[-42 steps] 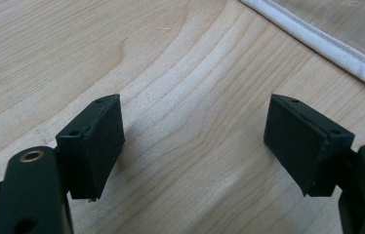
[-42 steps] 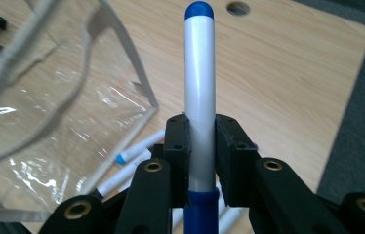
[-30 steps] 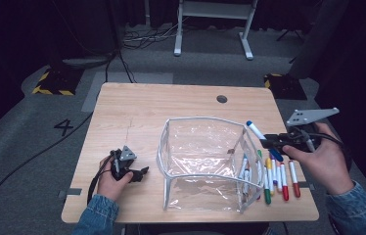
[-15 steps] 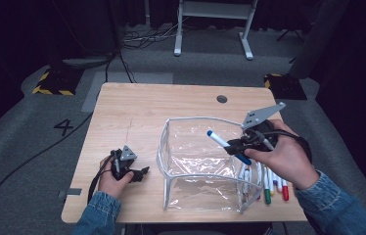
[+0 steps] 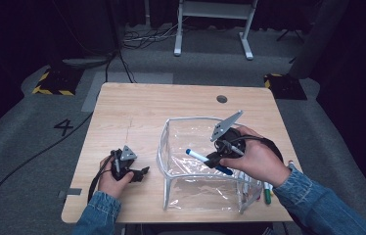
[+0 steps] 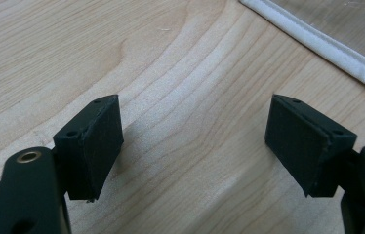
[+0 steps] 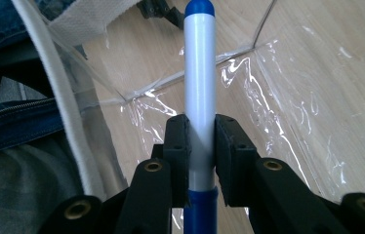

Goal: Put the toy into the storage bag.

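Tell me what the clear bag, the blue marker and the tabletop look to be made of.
Clear bag: looks like soft transparent plastic film, glossy and creased, with a white woven-looking fabric trim along its rim. Blue marker: seemingly hard plastic, a smooth pale grey barrel with blue ends. Tabletop: light wood or a wood-look laminate, matte with visible grain; which one cannot be told.

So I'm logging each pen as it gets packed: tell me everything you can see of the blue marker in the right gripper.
The blue marker has a pale grey barrel with blue at both ends, plastic by the look of it. The right gripper clamps it across the barrel, both jaws pressed against it. In the high view it lies tilted, one end pointing left, over the open top of the clear plastic bag with white trim. Nothing but the jaws touches it.
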### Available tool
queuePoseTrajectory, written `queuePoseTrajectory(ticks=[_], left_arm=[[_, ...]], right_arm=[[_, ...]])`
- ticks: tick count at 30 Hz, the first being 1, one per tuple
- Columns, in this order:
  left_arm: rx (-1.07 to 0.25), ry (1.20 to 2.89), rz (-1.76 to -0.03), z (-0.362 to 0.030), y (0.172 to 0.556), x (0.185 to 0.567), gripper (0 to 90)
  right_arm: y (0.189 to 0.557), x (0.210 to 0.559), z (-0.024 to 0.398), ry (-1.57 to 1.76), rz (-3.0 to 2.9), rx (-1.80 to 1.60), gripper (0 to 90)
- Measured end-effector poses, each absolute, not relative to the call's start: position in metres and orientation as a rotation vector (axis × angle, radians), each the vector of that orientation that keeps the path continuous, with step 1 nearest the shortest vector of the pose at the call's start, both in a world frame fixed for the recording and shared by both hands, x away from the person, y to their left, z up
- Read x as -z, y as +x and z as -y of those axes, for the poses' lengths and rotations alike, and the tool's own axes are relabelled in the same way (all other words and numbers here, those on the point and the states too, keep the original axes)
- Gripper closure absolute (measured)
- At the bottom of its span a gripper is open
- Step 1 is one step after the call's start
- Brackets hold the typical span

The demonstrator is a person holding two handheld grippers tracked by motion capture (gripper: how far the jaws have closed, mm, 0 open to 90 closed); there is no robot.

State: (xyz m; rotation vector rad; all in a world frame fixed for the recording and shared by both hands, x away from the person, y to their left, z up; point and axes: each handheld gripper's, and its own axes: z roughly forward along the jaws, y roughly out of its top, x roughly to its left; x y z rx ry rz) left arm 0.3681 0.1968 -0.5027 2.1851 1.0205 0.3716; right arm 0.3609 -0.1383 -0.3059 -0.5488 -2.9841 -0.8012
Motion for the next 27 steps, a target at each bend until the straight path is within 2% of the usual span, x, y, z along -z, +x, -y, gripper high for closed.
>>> queuePoseTrajectory(ticks=[9, 27], left_arm=[[-0.372, 2.185, -1.021, -0.197, 0.368, 0.503, 21.9], [-0.371, 2.185, -1.020, -0.197, 0.368, 0.503, 21.9]], right_arm=[[0.368, 0.331, 0.124, -0.511, 2.980, 0.675, 76.8], [0.374, 0.360, 0.110, -0.432, 2.892, 0.458, 76.8]])
